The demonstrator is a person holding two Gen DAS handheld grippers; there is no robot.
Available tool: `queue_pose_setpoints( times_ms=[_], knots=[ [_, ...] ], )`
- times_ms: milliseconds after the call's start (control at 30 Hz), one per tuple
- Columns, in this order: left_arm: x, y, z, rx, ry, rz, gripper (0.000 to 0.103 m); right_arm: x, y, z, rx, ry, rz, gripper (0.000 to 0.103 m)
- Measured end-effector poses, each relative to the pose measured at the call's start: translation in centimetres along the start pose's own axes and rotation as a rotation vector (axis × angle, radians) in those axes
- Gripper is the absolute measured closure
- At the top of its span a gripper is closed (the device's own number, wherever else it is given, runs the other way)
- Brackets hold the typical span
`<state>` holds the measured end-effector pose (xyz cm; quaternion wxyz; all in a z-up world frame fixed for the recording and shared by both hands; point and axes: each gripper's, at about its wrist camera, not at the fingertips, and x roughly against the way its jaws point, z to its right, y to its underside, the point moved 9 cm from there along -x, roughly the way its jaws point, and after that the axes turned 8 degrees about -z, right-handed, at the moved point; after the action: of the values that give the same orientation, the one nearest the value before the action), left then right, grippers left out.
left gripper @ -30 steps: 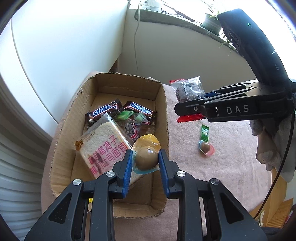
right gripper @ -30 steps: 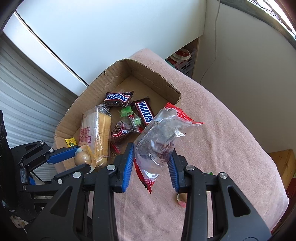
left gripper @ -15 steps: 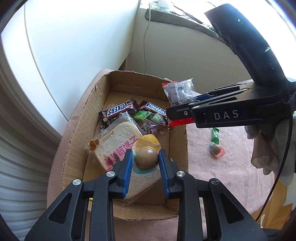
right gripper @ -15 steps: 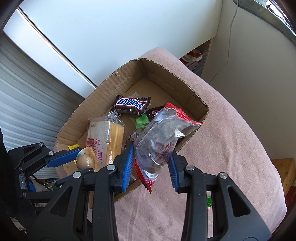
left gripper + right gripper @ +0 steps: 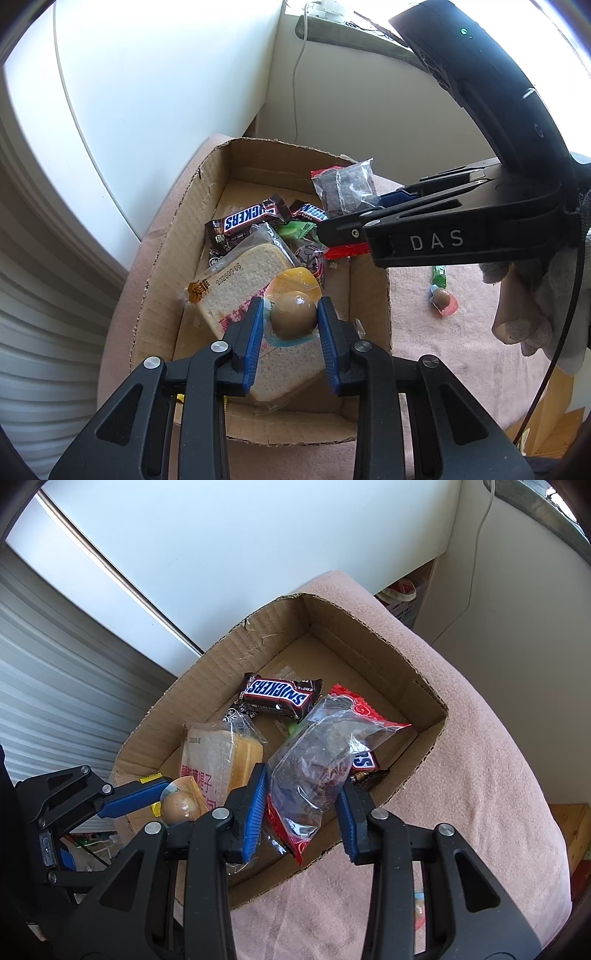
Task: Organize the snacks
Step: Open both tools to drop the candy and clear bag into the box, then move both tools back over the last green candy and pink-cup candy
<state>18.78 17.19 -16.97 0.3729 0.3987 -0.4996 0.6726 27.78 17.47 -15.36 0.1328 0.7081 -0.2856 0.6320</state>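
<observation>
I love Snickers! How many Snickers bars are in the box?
2. One Snickers bar lies toward the far end of the cardboard box; the second peeks out behind the held clear bag. More may be hidden.

Second Snickers bar (image 5: 364, 764) mostly hidden behind clear snack bag (image 5: 314, 760).

The left gripper (image 5: 291, 321) has its blue-padded fingers clamped on a round brown packaged egg (image 5: 293, 320). The right gripper (image 5: 301, 794) is closed around a clear plastic snack bag (image 5: 317, 753), reaching across ahead of the left.
</observation>
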Motion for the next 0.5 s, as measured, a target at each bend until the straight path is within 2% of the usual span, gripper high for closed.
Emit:
queue_pose_setpoints(
  times_ms=[100,167,200,233,267,500],
  knots=[
    [-0.1,0.0,-0.1,0.0,-0.004,-0.004,0.073,-0.1,-0.2,-0.2,0.003,0.009,-0.002,0.064],
    [-0.1,0.0,-0.1,-0.001,-0.012,-0.005,0.071,-0.1,-0.3,-0.1,-0.003,0.018,0.005,0.048],
    [-0.1,-0.1,-0.2,0.0,-0.018,-0.005,0.063,-0.1,-0.4,-0.1,-0.004,0.018,0.011,0.045],
    [0.0,-0.1,-0.2,0.004,-0.019,-0.003,0.056,0.1,-0.5,-0.1,-0.004,0.017,0.018,0.044],
    [0.0,-0.1,-0.2,0.006,-0.019,0.0,0.056,0.3,-0.5,-0.1,-0.003,0.016,0.023,0.044],
    [0.3,-0.1,-0.4,0.015,-0.039,0.006,0.054,1.3,0.2,0.8,-0.022,0.018,0.038,0.044]
  ],
)
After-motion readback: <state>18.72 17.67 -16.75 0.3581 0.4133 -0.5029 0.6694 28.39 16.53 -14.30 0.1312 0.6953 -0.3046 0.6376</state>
